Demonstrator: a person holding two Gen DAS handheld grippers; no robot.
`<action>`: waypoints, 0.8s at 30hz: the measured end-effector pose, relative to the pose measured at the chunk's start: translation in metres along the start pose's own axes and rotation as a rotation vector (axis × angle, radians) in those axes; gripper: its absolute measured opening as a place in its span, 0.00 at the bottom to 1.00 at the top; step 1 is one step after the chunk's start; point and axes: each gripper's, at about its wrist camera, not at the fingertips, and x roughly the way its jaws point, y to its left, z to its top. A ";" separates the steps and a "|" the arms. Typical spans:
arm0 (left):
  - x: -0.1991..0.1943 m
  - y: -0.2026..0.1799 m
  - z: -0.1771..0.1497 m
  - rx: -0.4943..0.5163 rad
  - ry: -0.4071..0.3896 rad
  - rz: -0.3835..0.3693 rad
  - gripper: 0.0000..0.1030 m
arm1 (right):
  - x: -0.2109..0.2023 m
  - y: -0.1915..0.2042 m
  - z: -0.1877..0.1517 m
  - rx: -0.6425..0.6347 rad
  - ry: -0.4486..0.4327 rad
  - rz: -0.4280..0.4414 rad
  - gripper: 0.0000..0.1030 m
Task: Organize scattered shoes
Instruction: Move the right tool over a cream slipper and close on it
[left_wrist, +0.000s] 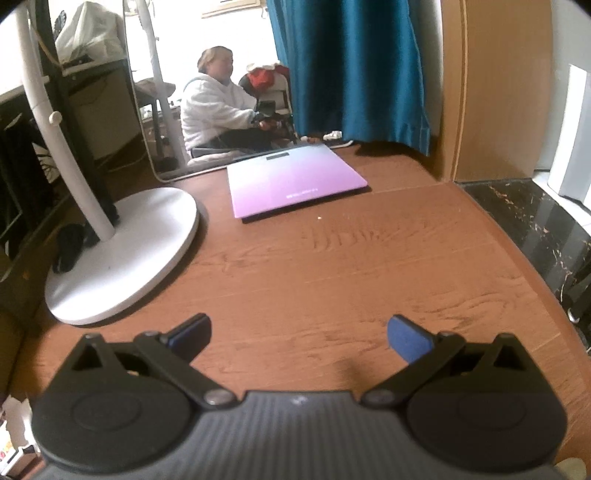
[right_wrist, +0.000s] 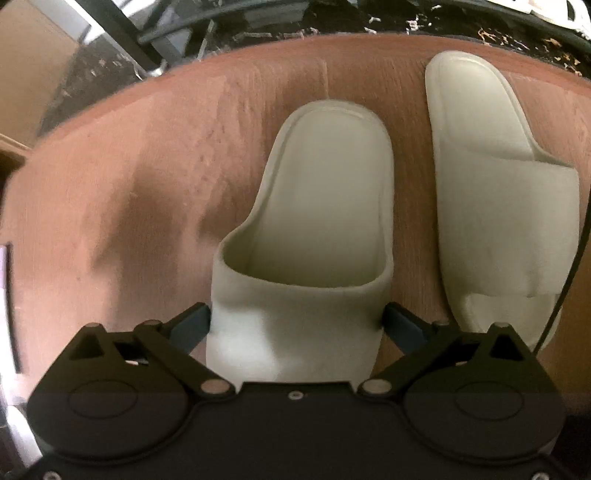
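Two cream slide slippers lie side by side on the wooden floor in the right wrist view. My right gripper (right_wrist: 297, 325) has its blue-padded fingers (right_wrist: 192, 321) against both sides of the near slipper's (right_wrist: 317, 206) toe strap, gripping it. The second slipper (right_wrist: 495, 184) lies just to its right, heel pointing away like the first. My left gripper (left_wrist: 299, 332) is open and empty above bare wooden floor. No shoe shows in the left wrist view.
A white round fan base (left_wrist: 125, 254) with its pole stands at the left. A purple bathroom scale (left_wrist: 291, 181) lies ahead. A mirror (left_wrist: 207, 96) leans behind, beside a teal curtain (left_wrist: 351, 70). Dark marble flooring (left_wrist: 535, 229) borders the wood on the right.
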 end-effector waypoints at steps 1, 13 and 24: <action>0.000 0.000 0.000 -0.003 -0.002 0.000 0.99 | -0.007 0.001 0.001 -0.037 -0.028 0.012 0.97; 0.007 0.004 0.002 -0.040 0.047 -0.039 0.99 | -0.095 -0.070 -0.013 -0.292 -0.309 0.231 0.95; -0.010 -0.007 -0.001 0.034 -0.025 -0.058 0.99 | -0.095 -0.148 -0.010 -0.036 -0.244 0.517 0.95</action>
